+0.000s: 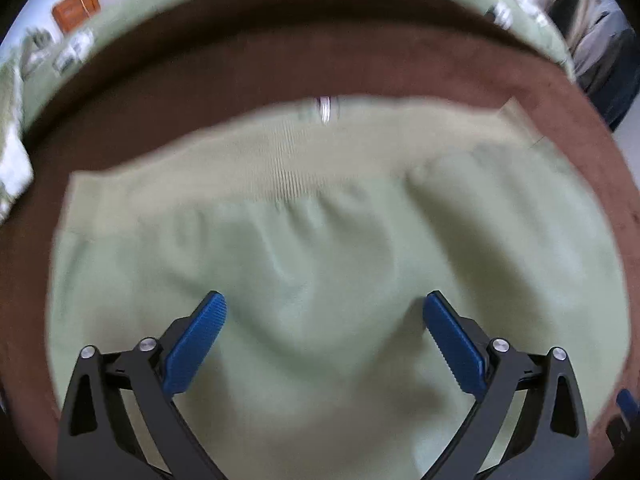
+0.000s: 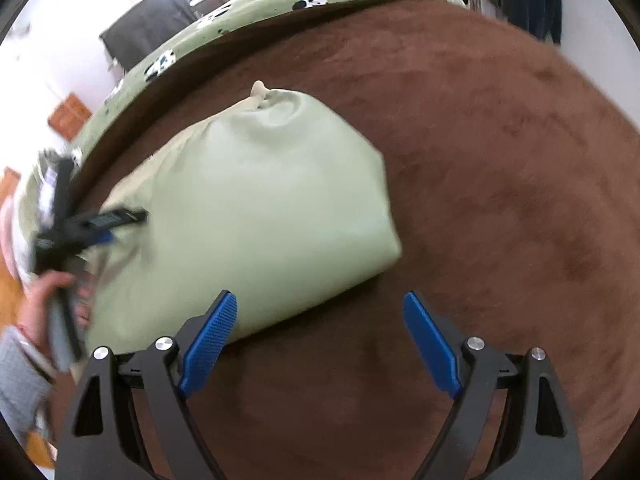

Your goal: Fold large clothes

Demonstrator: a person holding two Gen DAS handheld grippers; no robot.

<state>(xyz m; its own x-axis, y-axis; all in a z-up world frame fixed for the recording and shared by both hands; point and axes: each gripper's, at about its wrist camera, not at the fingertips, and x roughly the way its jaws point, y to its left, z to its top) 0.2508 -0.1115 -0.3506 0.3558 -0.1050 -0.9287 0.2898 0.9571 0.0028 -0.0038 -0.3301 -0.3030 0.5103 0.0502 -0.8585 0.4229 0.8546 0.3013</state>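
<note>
A pale green garment (image 1: 320, 248) lies folded on a brown blanket (image 1: 280, 68); its ribbed band runs along the far edge in the left wrist view. My left gripper (image 1: 325, 300) is open just above the garment's middle, holding nothing. In the right wrist view the garment (image 2: 256, 208) is a compact folded bundle. My right gripper (image 2: 320, 300) is open and empty over the near right corner of the bundle and the blanket (image 2: 500, 200). The left gripper (image 2: 104, 220) shows at the garment's left edge, blurred, held by a hand.
A green panda-print quilt (image 2: 280, 0) borders the far side of the blanket. An orange box (image 1: 76, 10) stands beyond the bed at the far left. Dark clothes (image 1: 592, 40) hang at the far right. A dark cabinet (image 2: 148, 28) stands by the wall.
</note>
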